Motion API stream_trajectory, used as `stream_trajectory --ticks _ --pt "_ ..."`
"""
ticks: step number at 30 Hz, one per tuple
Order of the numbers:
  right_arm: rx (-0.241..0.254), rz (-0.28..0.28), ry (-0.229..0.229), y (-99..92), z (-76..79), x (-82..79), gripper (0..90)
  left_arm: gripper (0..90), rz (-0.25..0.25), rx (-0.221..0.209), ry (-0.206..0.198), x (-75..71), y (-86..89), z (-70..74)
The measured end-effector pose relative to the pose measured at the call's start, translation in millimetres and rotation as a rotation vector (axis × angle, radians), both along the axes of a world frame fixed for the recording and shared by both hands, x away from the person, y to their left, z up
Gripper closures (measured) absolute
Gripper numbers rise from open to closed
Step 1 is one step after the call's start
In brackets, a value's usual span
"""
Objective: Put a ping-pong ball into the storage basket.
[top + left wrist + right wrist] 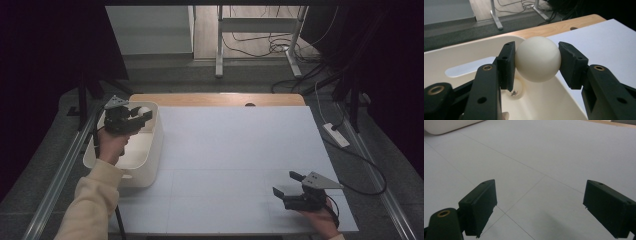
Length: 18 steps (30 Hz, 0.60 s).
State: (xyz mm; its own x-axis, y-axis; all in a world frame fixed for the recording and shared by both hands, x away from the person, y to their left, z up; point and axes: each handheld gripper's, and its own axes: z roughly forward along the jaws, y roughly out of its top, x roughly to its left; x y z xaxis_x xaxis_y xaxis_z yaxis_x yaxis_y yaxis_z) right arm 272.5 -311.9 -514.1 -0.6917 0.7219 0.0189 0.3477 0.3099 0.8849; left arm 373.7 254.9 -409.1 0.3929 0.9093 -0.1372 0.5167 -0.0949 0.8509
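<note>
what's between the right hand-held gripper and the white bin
Nothing: in the high view, bare white table sheet lies between the right hand-held gripper and the white bin.

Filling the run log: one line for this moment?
left gripper: shut on white ball | over white bin | right gripper: open, empty

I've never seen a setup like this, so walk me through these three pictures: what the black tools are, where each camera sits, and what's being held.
A person at a table holds a two-jaw gripper in each hand. The high view looks down from above; the other two cameras ride on the grippers and look along their jaws. The left gripper is shut on a white ball above a white plastic bin, where another ball already lies. The right gripper hangs open above the white tabletop, holding nothing.
</note>
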Motion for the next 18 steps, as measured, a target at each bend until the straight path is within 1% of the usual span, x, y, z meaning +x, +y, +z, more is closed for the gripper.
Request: stream_trajectory --ticks 3,8,18 --pt "0.001 -0.001 0.0 -0.2 0.0 0.1 11.6 50.7 0.002 0.01 0.027 2.4 0.7 -2.3" --pt "0.0 -0.001 0.0 -0.3 -0.1 0.1 11.6 50.5 -0.002 0.022 0.056 4.2 0.1 -4.3" --pt "-0.002 0.0 0.0 -0.3 -0.2 0.0 11.6 50.5 -0.011 0.018 0.054 3.3 -0.9 -3.7"
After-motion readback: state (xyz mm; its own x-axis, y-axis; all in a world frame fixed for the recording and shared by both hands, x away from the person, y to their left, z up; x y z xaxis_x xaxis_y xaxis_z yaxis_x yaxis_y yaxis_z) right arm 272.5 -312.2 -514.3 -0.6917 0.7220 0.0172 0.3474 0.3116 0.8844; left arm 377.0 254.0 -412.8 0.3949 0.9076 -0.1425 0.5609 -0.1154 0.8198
